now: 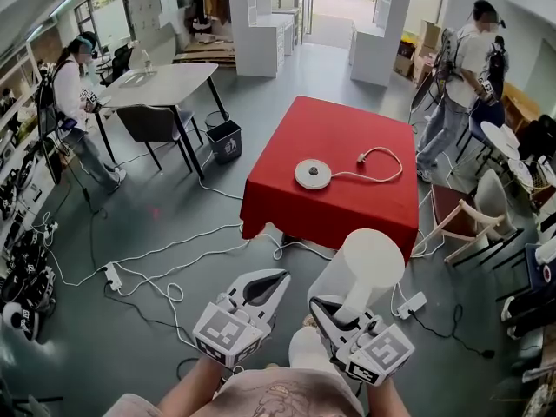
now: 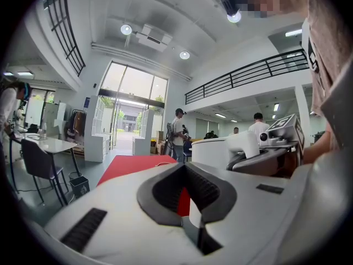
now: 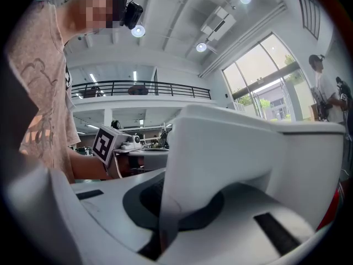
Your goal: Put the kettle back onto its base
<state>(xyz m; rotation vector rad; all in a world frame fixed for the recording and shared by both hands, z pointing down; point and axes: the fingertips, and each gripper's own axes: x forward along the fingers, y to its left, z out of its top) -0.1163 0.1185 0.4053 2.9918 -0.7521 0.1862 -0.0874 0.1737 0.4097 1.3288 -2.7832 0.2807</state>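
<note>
— Grey floor (image 1: pixel 148 337) runs under both grippers. How do the nearest fingers stand?
— The left gripper (image 1: pixel 276 283) has its fingers (image 2: pixel 218 195) pressed together, with nothing between them.
— And the other?
— The right gripper (image 1: pixel 343 313) is clamped on the handle (image 3: pixel 168 214) of the white kettle (image 1: pixel 372 263), which is upright in the air just ahead of it.
— Farther out?
— The round base (image 1: pixel 313 174) lies on the red table (image 1: pixel 347 129), well apart from the kettle, its cord (image 1: pixel 382 156) looping off to the right.
</note>
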